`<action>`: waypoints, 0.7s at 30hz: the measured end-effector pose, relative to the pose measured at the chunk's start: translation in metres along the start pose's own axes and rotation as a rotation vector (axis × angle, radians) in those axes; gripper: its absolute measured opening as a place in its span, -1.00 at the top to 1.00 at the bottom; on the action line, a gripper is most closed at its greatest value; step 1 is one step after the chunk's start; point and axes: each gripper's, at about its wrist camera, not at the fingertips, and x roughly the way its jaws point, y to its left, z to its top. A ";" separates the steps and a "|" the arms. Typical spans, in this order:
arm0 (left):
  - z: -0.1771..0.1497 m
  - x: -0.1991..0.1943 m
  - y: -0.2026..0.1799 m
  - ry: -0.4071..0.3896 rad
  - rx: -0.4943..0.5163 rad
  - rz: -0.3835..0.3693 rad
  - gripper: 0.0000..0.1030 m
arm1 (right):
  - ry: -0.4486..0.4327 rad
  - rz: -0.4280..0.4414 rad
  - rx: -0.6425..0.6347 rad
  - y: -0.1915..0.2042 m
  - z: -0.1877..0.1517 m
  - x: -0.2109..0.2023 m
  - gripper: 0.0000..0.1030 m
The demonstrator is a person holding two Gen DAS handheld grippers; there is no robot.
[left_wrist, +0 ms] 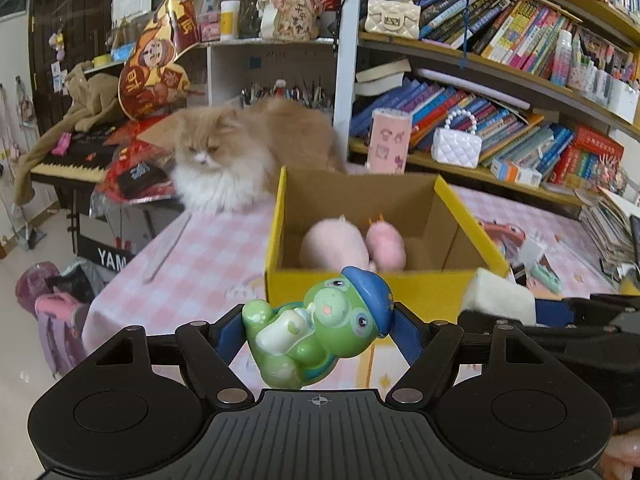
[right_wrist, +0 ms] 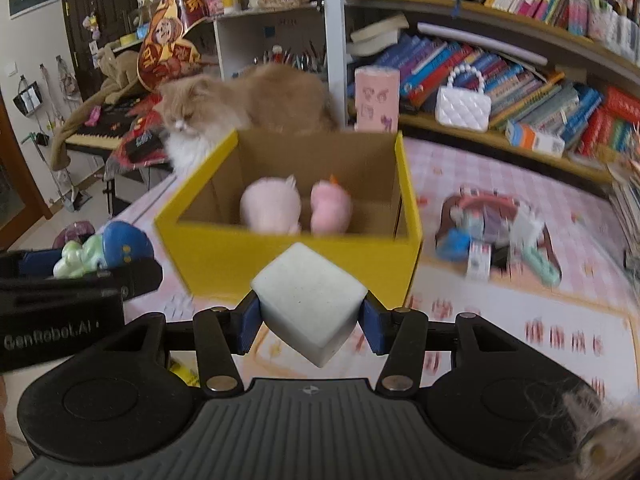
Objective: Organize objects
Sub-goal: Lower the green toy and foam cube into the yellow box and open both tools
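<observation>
An open yellow cardboard box (right_wrist: pixel 288 256) on the pink checked tablecloth (right_wrist: pixel 500 320) holds two pink plush toys (right_wrist: pixel 272 204). The left gripper (left_wrist: pixel 316 332) (marked "GenRobot.AI") clamps a green frog figurine in a blue cap (left_wrist: pixel 320 328); the right gripper (right_wrist: pixel 308 320) clamps a white foam cube (right_wrist: pixel 310 300), both just before the box.

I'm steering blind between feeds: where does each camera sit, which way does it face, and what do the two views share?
Left wrist: sits on the left gripper, looking forward and down along its fingers at the turtle toy it clamps and the yellow box beyond; the right gripper's body shows at the right edge.
Right wrist: sits on the right gripper, facing the same box over the white cube it clamps; the left gripper shows at the left.
Shared: box, two pink plushes inside, cat, bookshelves.
</observation>
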 end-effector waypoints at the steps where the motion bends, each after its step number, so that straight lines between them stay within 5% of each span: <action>1: 0.004 0.003 -0.002 -0.008 0.000 0.004 -0.47 | -0.009 -0.001 -0.002 -0.003 0.007 0.004 0.05; 9: 0.038 0.052 -0.014 -0.037 -0.017 0.068 -0.47 | -0.039 -0.021 -0.077 -0.023 0.053 0.049 0.05; 21: 0.046 0.117 -0.029 0.070 0.026 0.082 -0.48 | 0.103 0.008 -0.254 -0.030 0.063 0.137 0.05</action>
